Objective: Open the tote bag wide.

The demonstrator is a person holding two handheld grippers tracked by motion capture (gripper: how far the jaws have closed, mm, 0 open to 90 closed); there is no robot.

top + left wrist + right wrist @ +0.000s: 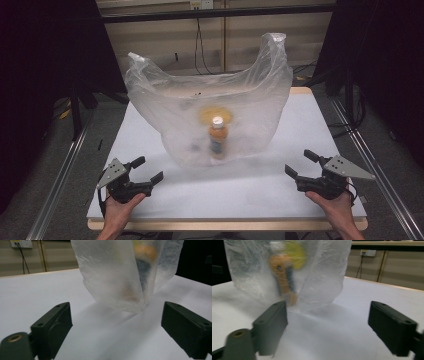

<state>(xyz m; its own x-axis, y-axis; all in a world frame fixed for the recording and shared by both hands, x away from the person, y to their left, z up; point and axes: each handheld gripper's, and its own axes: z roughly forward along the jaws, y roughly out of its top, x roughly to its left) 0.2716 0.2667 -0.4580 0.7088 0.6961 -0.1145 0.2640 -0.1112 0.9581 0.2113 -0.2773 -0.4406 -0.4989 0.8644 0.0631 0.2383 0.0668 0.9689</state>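
A translucent plastic bag stands upright in the middle of the white table, its two handles sticking up. Inside it an orange bottle with a white cap stands upright, with a yellow round thing behind it. My left gripper rests near the front left corner, open, nothing between its jaws; the bag is ahead of it. My right gripper sits near the front right, open and empty too, facing the bag and the bottle blurred inside.
Metal rails run along both sides of the table. Dark curtains and stand legs flank it. A wall with cables lies behind. The table's front edge is just past the hands.
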